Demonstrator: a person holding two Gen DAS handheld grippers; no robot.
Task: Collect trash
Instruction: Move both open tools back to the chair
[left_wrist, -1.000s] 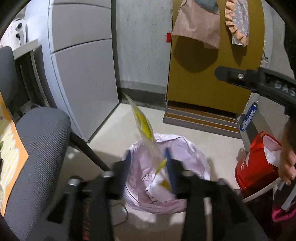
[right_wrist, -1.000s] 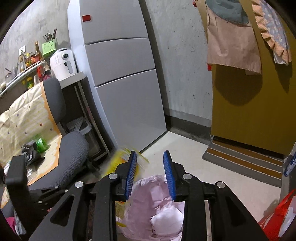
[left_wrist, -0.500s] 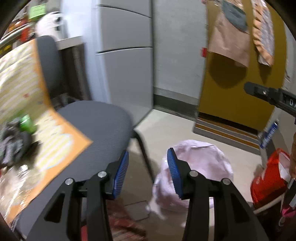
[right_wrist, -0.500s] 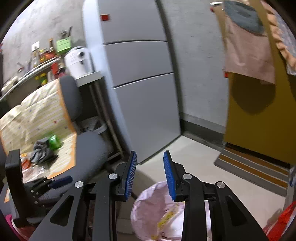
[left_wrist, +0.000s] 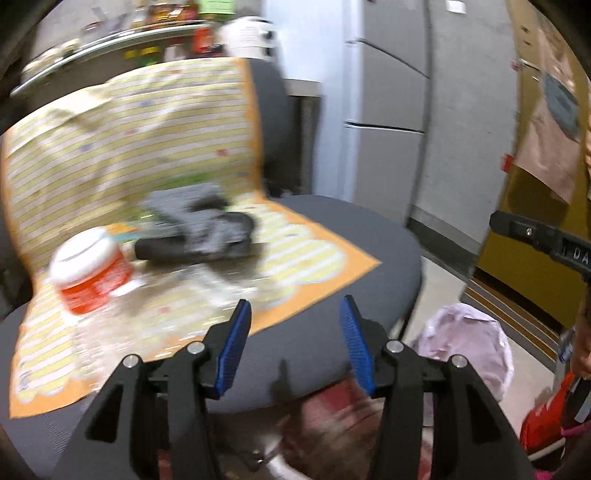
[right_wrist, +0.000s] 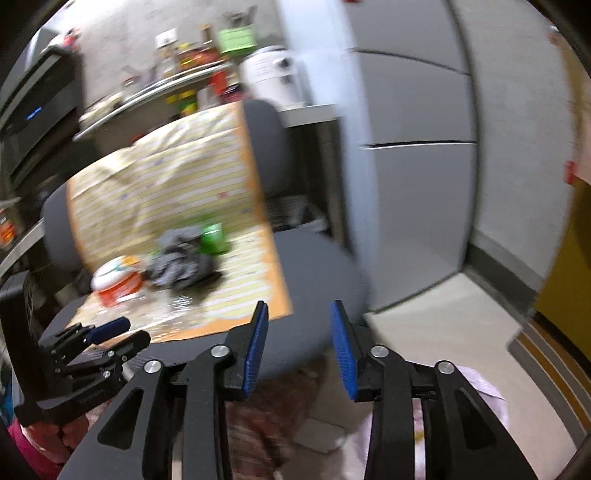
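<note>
- Left claw (left_wrist: 291, 343): blue-padded jaws stand apart and have just been opening wider; nothing lies between them. It hangs over the front edge of the grey upholstered office chair (left_wrist: 388, 251).
- Right claw (right_wrist: 299, 345): blue-padded jaws likewise apart, just been opening; nothing held.
- Trash on the chair: it lies on a yellow-striped, orange-bordered paper sheet (left_wrist: 122, 147) draped over seat and backrest. It comprises a clear plastic bottle with white cap and red label (left_wrist: 88, 277), lying on its side; a crumpled grey and black wad (left_wrist: 203, 229) just beyond it; and a green item (right_wrist: 214, 240) behind the wad, blurred.
- Pink plastic bin liner (left_wrist: 469, 339): on the floor, right of the chair.
- Both views are motion-blurred.
</note>
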